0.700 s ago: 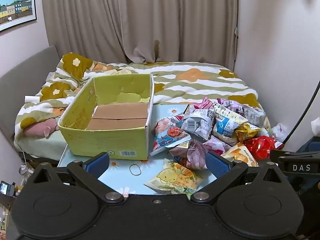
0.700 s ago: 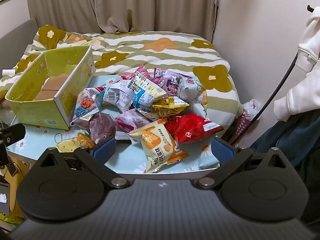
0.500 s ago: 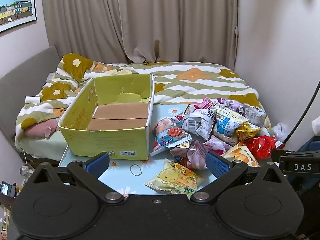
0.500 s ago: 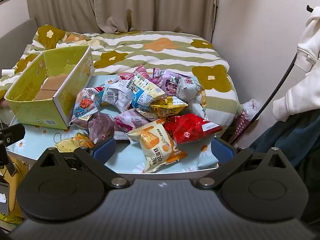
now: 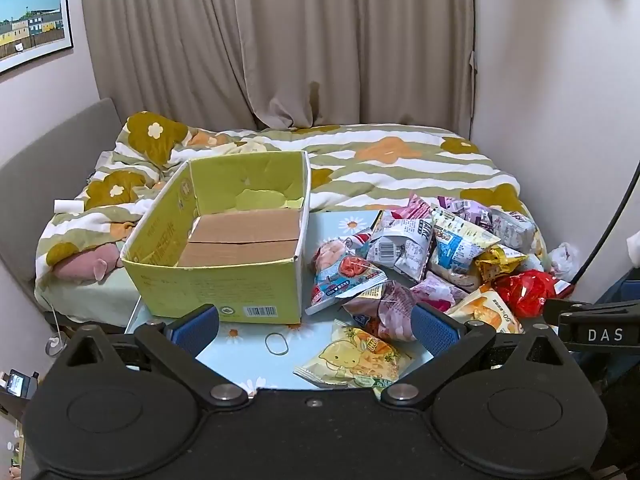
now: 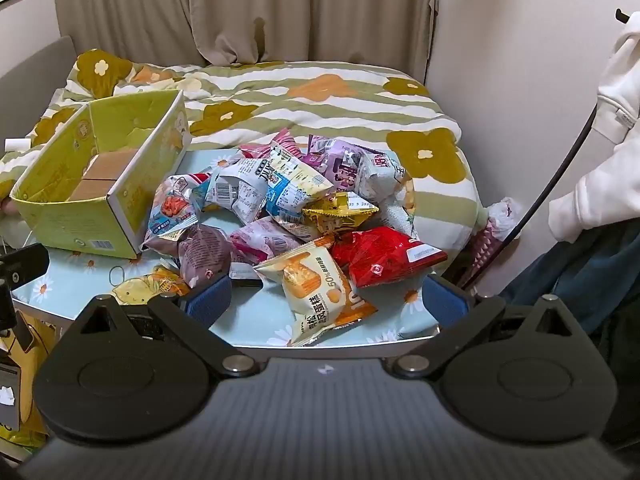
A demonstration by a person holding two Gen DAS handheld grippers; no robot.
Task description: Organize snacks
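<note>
My right gripper [image 6: 326, 306] and left gripper [image 5: 316, 330], both fully open and empty, hover over the table's near edge before the packets [image 6: 288, 208] heaped beside the box [image 5: 224, 248]: light, puffy, crinkly, slippery, probably best pinched at a sealed edge.

Beige curtains [image 5: 280, 40] hang behind a bed [image 5: 400, 160] with a flowered, striped quilt, between pale walls [image 5: 560, 80].

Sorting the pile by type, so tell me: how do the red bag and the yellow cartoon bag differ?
The red bag is plain glossy red with a white label; the yellow cartoon bag is pale with a printed character. The red bag looks puffed and leans on the pile; the yellow one lies flat and apart, near the rubber band. Both are sealed and outside the box.
</note>
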